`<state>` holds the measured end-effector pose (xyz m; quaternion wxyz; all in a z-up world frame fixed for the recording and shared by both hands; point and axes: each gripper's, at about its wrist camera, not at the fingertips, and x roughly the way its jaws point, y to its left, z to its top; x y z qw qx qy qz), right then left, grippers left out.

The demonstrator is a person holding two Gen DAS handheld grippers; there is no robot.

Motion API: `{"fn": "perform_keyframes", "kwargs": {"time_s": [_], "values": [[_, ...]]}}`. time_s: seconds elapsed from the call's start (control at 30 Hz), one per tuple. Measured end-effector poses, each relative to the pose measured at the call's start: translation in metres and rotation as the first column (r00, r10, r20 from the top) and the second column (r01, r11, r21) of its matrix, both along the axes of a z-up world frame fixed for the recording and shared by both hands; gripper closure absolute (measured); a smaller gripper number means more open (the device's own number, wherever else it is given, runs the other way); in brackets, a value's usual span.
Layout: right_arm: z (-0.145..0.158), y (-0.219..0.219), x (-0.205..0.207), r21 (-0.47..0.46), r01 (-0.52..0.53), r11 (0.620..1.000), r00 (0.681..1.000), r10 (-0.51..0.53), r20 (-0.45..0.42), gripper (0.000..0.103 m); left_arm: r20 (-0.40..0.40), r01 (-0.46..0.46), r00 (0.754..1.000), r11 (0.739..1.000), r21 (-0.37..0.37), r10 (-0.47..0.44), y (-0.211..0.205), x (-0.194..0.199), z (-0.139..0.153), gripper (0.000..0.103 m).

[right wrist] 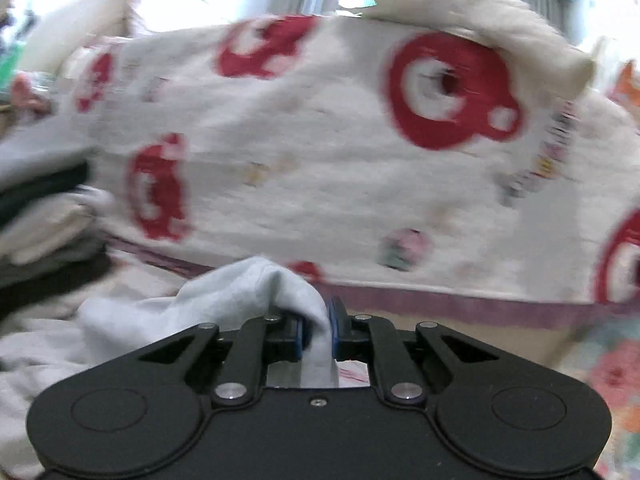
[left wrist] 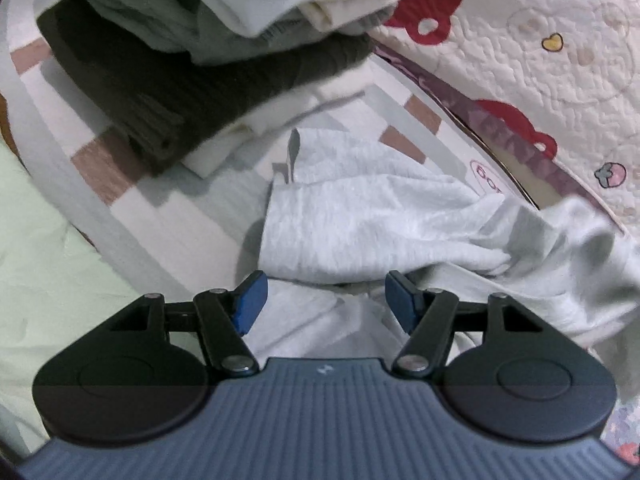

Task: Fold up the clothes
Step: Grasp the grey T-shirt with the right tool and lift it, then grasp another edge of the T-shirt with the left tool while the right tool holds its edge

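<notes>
A light grey garment (left wrist: 360, 216) lies crumpled on the striped bed sheet (left wrist: 132, 184). My left gripper (left wrist: 324, 304) is open and empty, its blue pads (left wrist: 250, 304) just above the near edge of the garment. My right gripper (right wrist: 318, 328) is shut on a fold of the same light grey garment (right wrist: 224, 292), which bunches up over its fingers and trails to the left. The right gripper itself does not show in the left wrist view.
A stack of folded clothes (left wrist: 208, 40), white and grey over dark brown, sits at the far left and also shows blurred in the right wrist view (right wrist: 36, 216). A white quilt with red prints (left wrist: 540, 52) lies heaped to the right and fills the right wrist view (right wrist: 340, 152).
</notes>
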<state>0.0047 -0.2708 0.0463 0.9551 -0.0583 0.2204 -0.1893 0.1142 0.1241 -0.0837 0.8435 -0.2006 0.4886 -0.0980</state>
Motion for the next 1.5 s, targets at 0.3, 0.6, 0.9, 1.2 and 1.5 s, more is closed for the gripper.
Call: {"fn": "perform_keyframes", "kwargs": {"time_s": [0.3, 0.6, 0.9, 1.2, 1.5], "values": [[-0.069, -0.09, -0.02, 0.262, 0.296, 0.919, 0.936, -0.225, -0.269, 0.088, -0.062, 0.15, 0.987, 0.989, 0.003, -0.149, -0.032, -0.007, -0.001, 0.037], [-0.06, -0.091, -0.026, 0.319, 0.243, 0.916, 0.948, -0.155, -0.278, 0.062, -0.108, 0.304, 0.948, 0.952, 0.026, -0.299, -0.056, -0.018, 0.001, 0.034], [-0.071, -0.088, -0.027, 0.528, 0.155, 0.835, 0.962, -0.005, -0.274, 0.047, -0.118, 0.476, 0.879, 0.866, 0.155, -0.462, -0.089, -0.037, 0.0, 0.02], [-0.1, -0.122, -0.039, 0.724, 0.249, 0.644, 0.957, -0.048, -0.287, 0.046, -0.211, 0.494, 0.87, 0.793, 0.357, -0.446, -0.103, -0.038, -0.029, 0.007], [-0.128, -0.145, -0.024, 0.826, 0.257, 0.502, 0.964, -0.069, -0.259, 0.043, 0.005, 0.421, 0.887, 0.814, 0.4, -0.461, -0.089, -0.041, 0.008, 0.093]]}}
